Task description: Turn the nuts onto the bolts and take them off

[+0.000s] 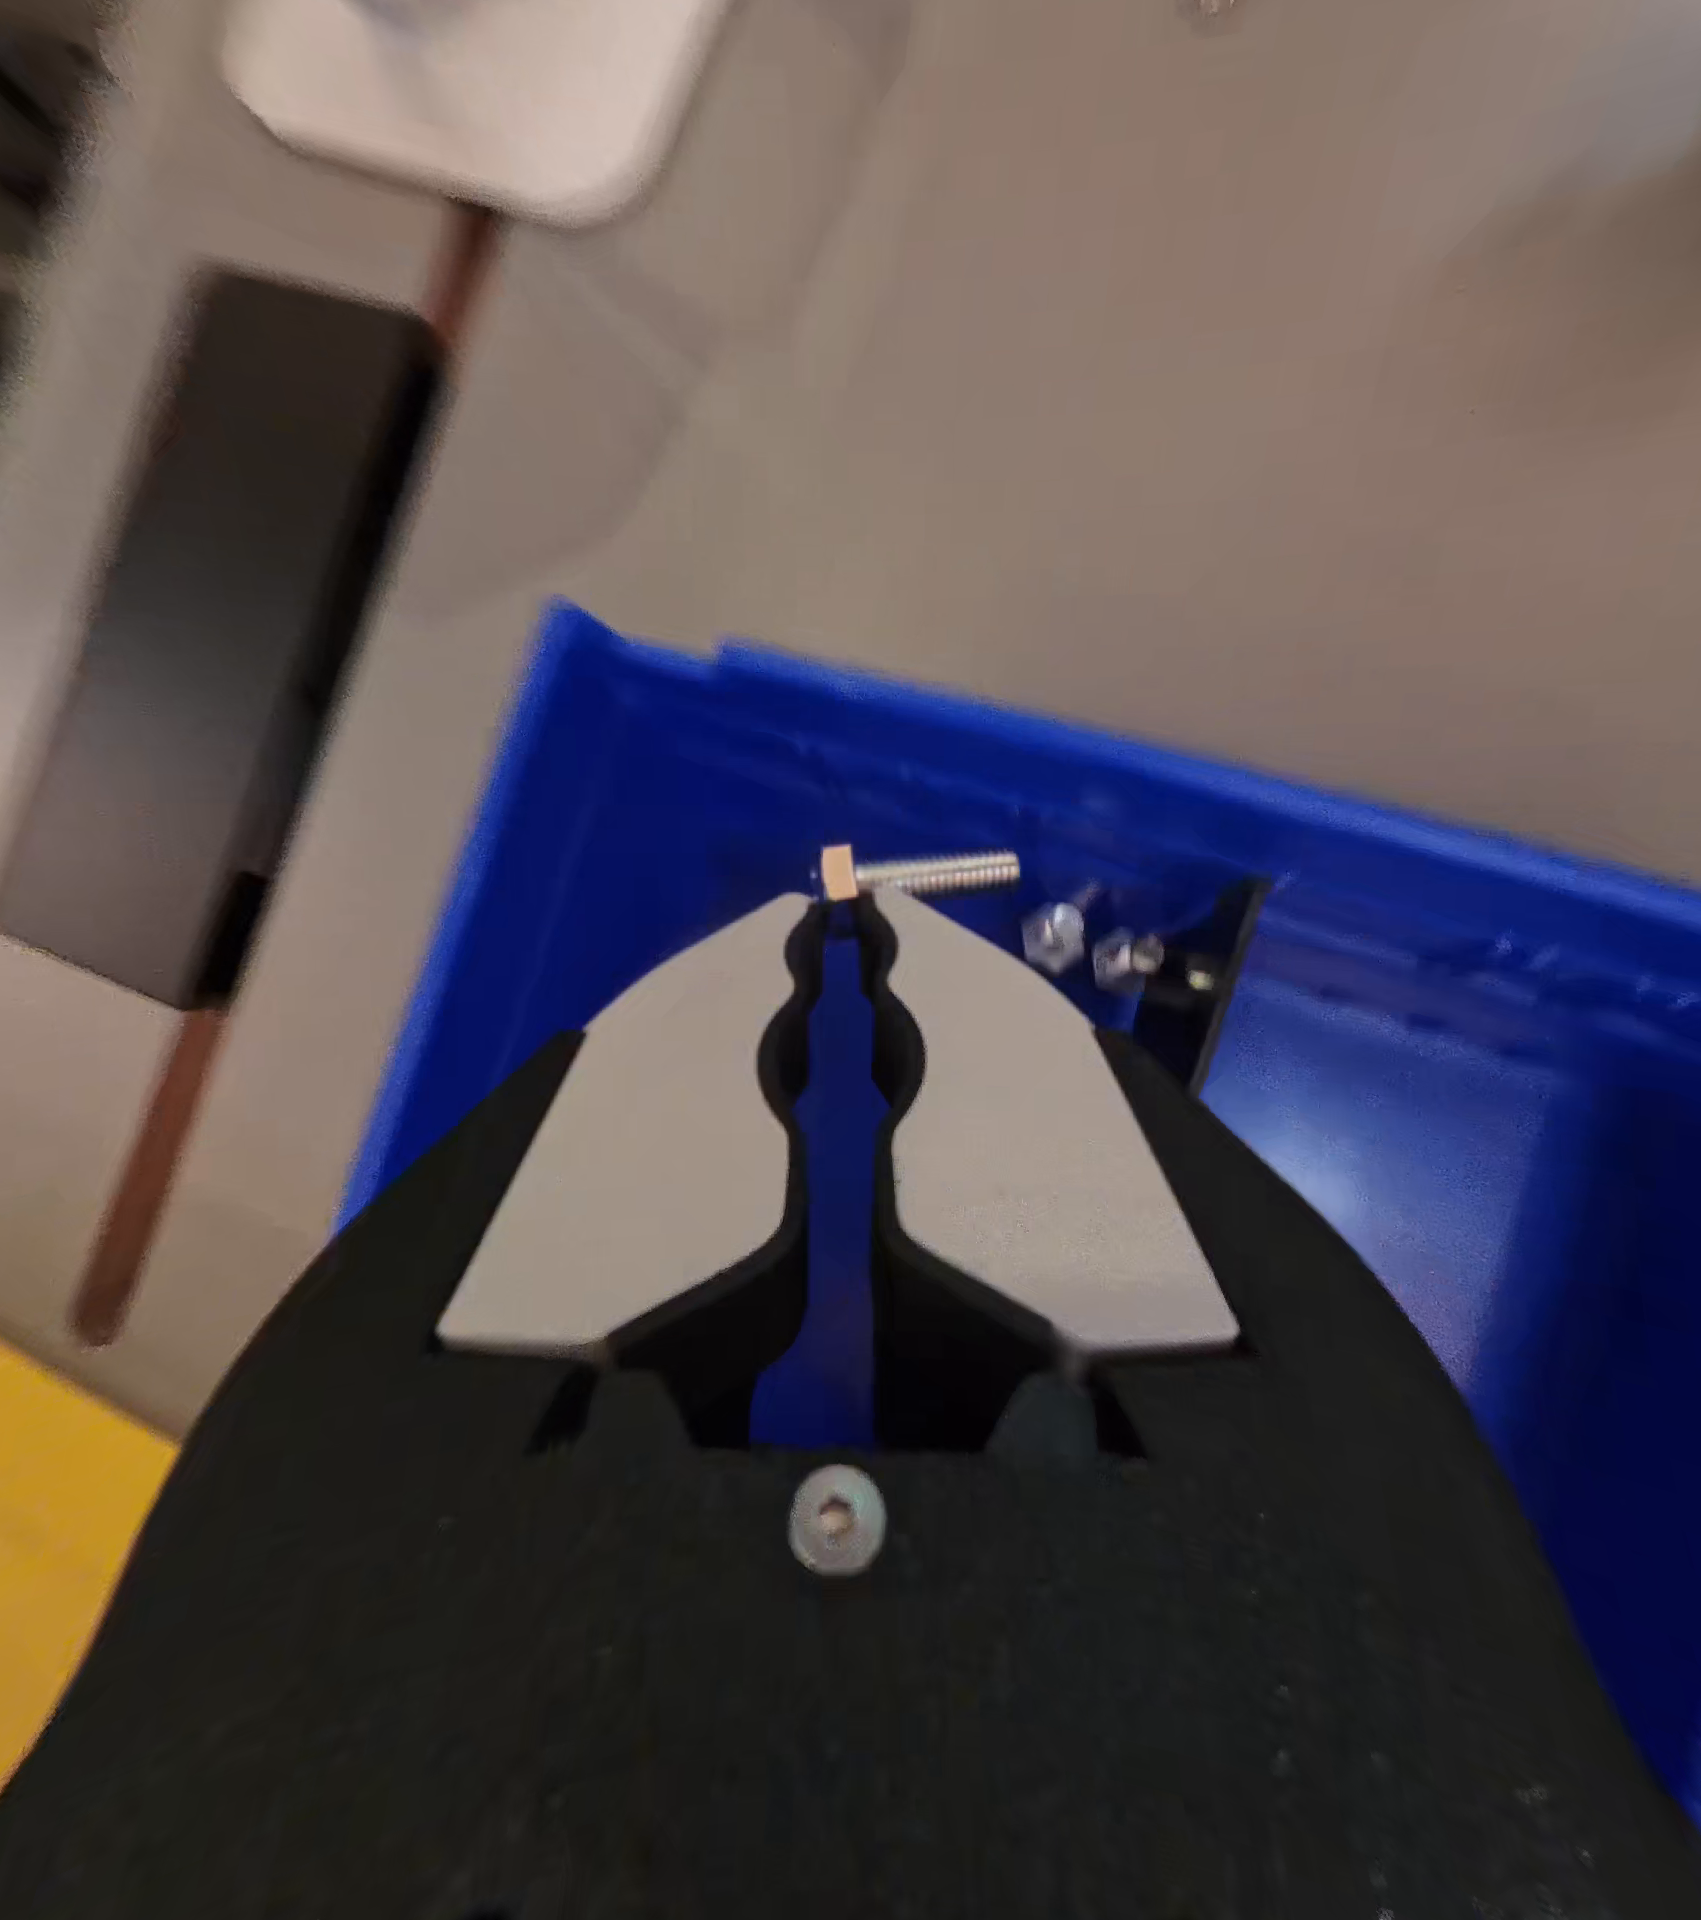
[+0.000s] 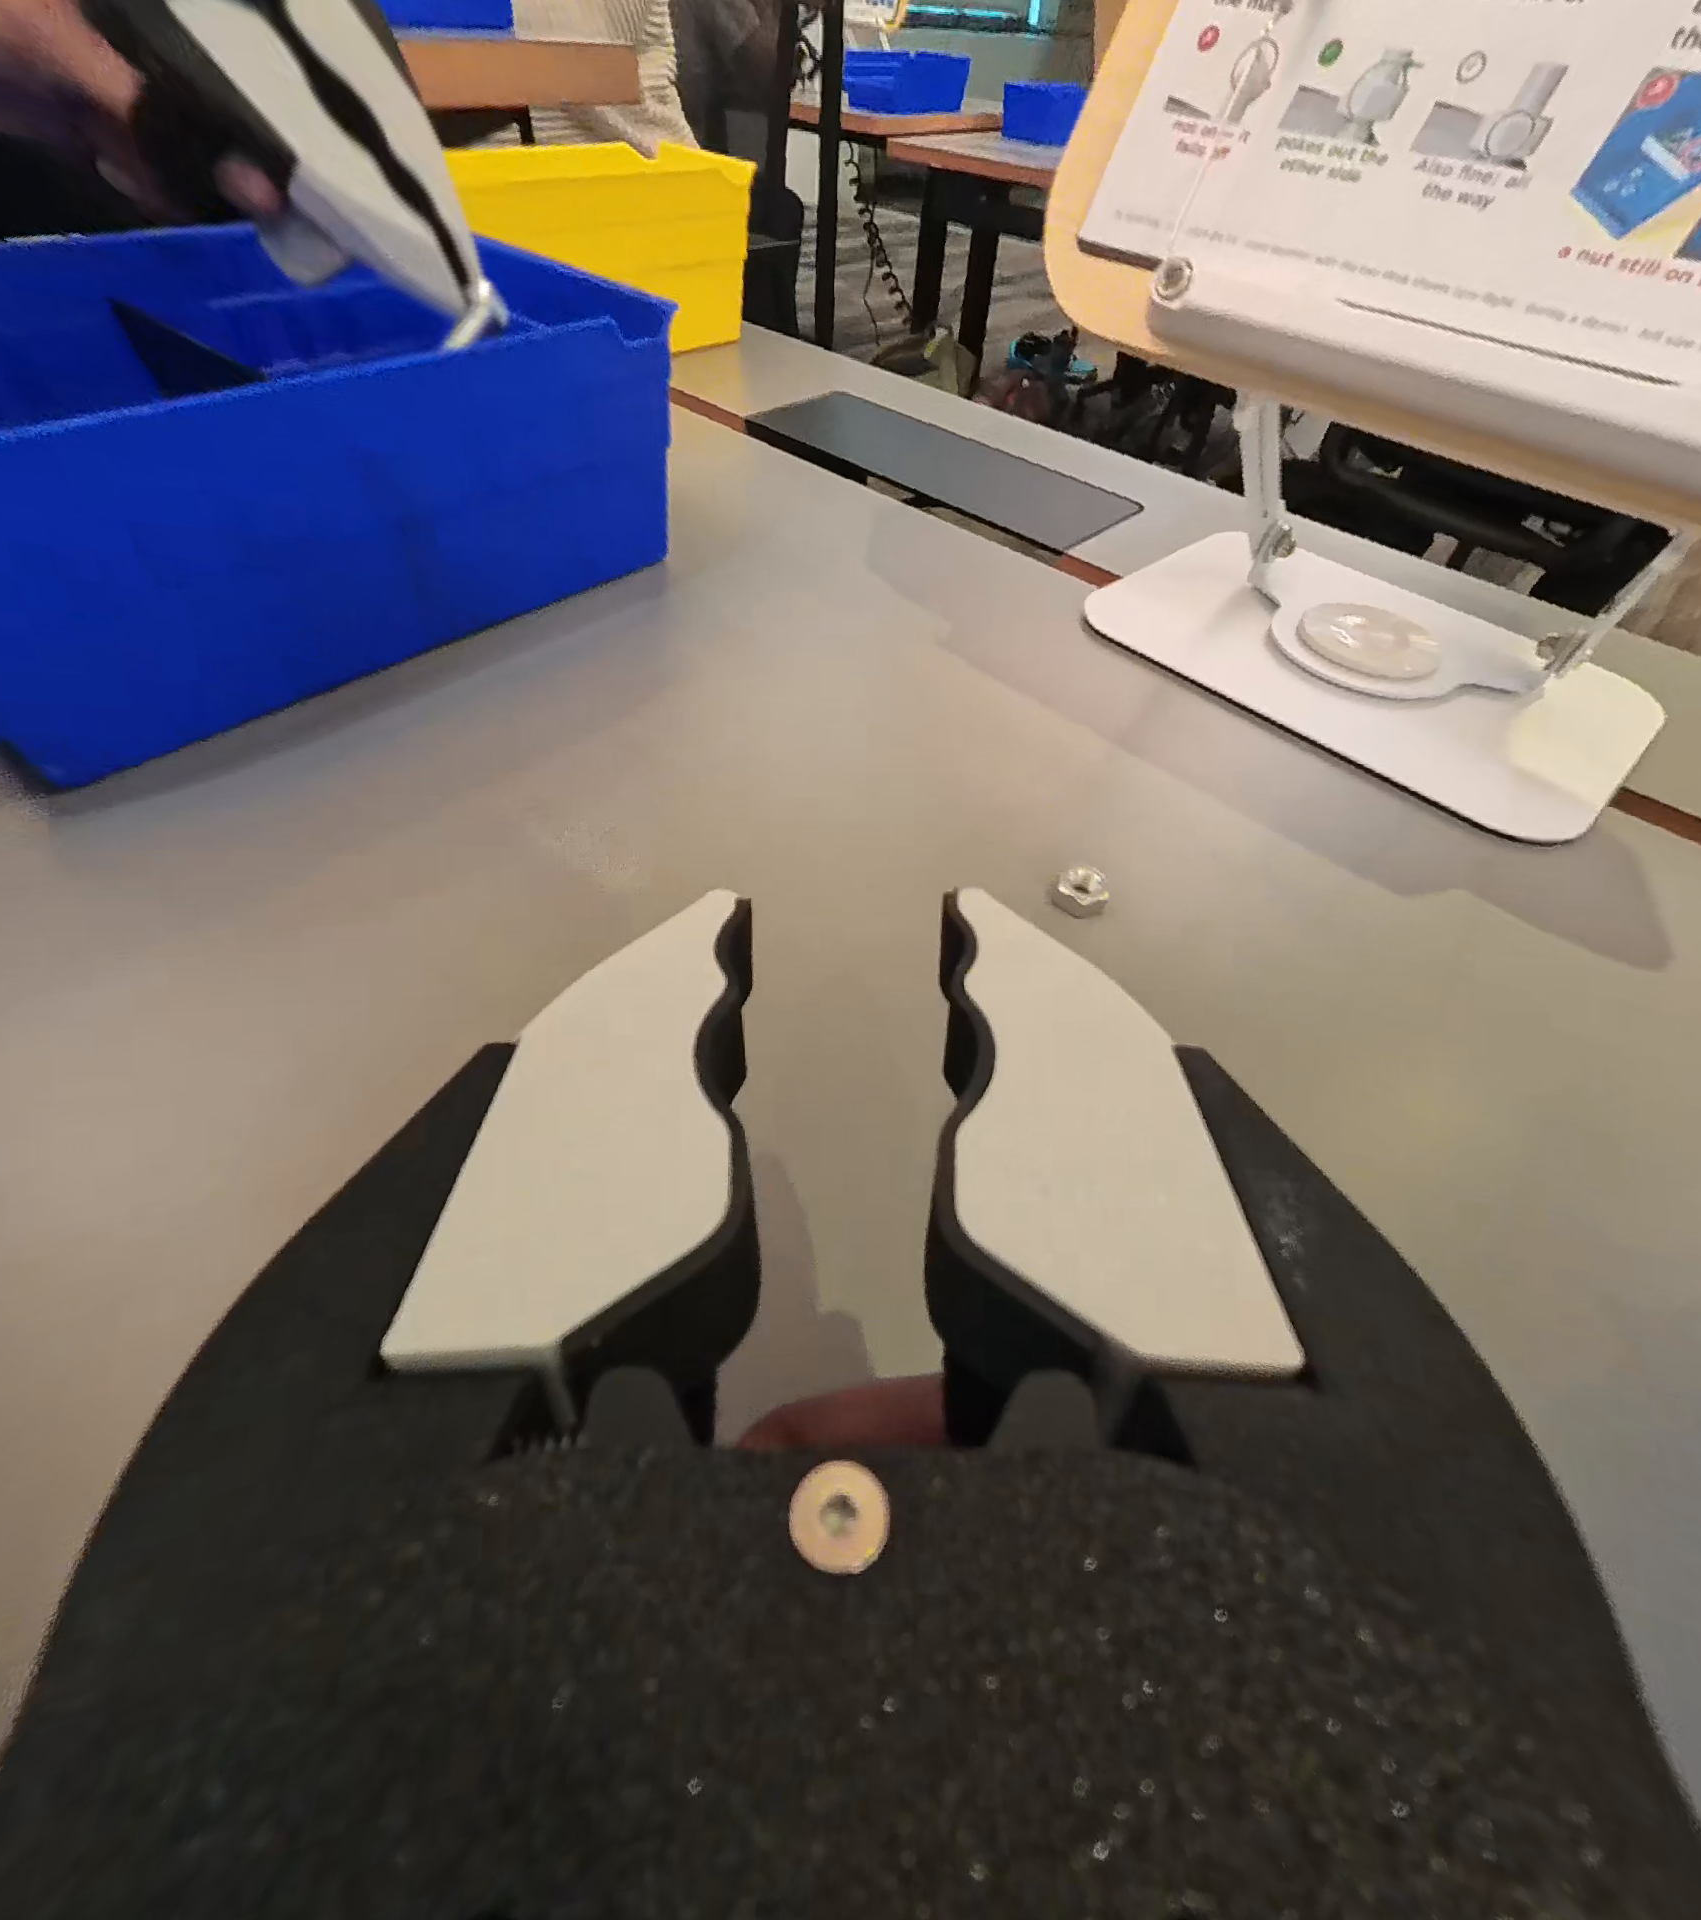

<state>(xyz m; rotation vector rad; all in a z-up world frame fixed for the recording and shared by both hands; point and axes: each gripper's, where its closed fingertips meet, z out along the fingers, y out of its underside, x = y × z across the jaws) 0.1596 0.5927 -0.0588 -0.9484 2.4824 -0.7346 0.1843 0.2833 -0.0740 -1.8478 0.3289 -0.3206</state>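
Bolt (image 1: 913, 876) first: we hold it by its head in the tips of our left gripper (image 1: 841, 920), jaws pinched narrow on it, the threaded shank sticking out sideways to the right above the blue bin (image 1: 1448, 904). In the right wrist view we see the same left gripper (image 2: 472, 301) slanting down over that bin (image 2: 306, 540), the bolt (image 2: 474, 317) a small silvery glint at its tip, with a hand (image 2: 46, 94) behind it. Inside the bin, just beside the bolt's free end, lie loose nuts (image 1: 1085, 940) next to a black divider (image 1: 1210, 977); the blur keeps us from counting them surely.

Our right gripper (image 2: 846, 920) hovers low over the grey table (image 2: 929, 707) with its jaws spread wide and nothing between them. A single silvery nut (image 2: 1082, 891) lies flat on the table just beyond and to the right of the right fingertip, apart from it.

Farther off stand a white stand (image 2: 1376, 675) carrying an instruction board (image 2: 1448, 187), a black panel (image 2: 939, 468) set flush in the tabletop, and a yellow bin (image 2: 617, 218) behind the blue one.
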